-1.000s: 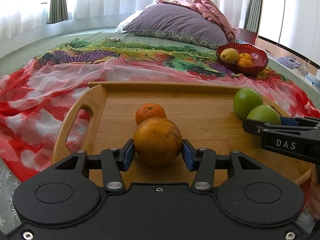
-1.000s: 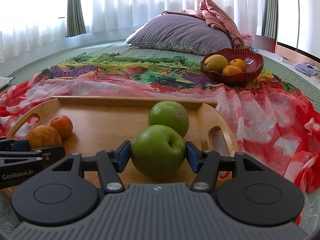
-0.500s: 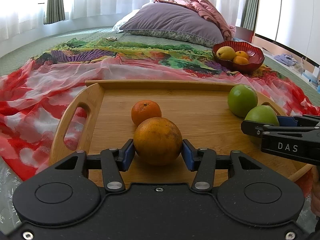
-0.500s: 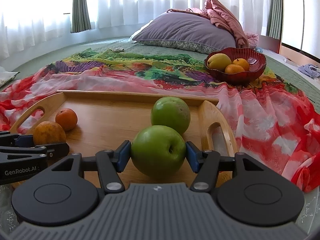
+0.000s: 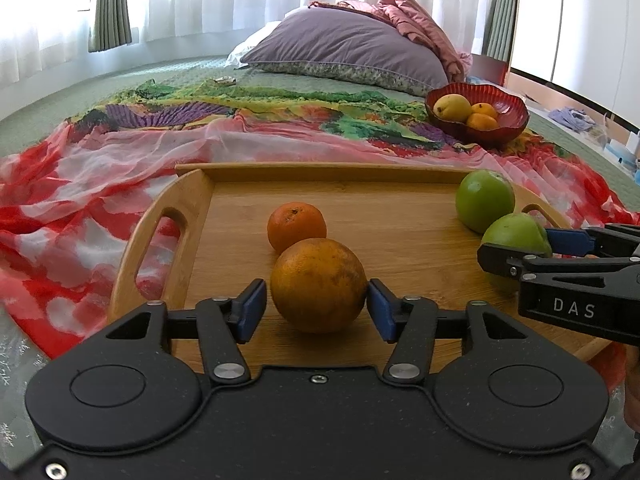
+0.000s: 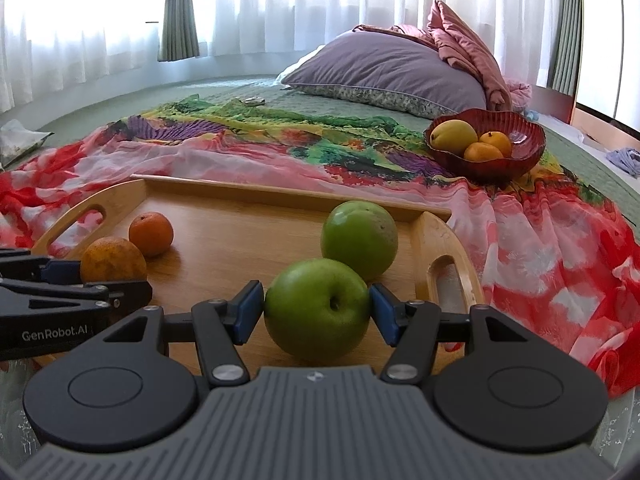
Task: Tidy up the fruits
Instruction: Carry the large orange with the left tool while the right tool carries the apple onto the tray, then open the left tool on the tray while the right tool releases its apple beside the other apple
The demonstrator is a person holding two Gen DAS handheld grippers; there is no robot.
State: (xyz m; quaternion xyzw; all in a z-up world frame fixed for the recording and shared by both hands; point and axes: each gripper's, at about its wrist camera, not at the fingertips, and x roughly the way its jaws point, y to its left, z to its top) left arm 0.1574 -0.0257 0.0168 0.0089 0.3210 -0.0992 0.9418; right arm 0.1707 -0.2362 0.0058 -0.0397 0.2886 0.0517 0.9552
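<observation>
A wooden tray (image 5: 160, 232) lies on a bright red and green cloth (image 5: 80, 184) spread over the bed. Four fruits sit on it.

The left gripper (image 5: 318, 306) is at the near left part of the tray. A big orange (image 5: 318, 284) sits on the wood between its blue fingers (image 5: 252, 310). The fingers are slightly apart from the orange: a thin gap shows on the left side, and the right one just about touches. It looks like the orange has been set down here, or is about to be picked up. I cannot tell which. A small orange (image 5: 297, 226) sits just behind the big one, almost touching it. The two orange fruits are kept together on the left.

The right gripper (image 6: 317, 310) is at the near right part of the tray. Its blue fingers press on both sides of a green apple (image 6: 317, 310), so it is clamped on the apple. The apple rests low on the tray, stem dent facing the camera. Another green apple (image 6: 360, 238) sits right behind it, near the tray's right handle. So the green fruits go together on the right.

Far off to the right, a red bowl (image 6: 528, 140) stands on the cloth. It holds a yellow fruit (image 6: 456, 134) and two little oranges (image 6: 486, 148).

The sorting looks almost done: like colours are side by side. Round fruit can roll, so the fingers should let go slowly.
</observation>
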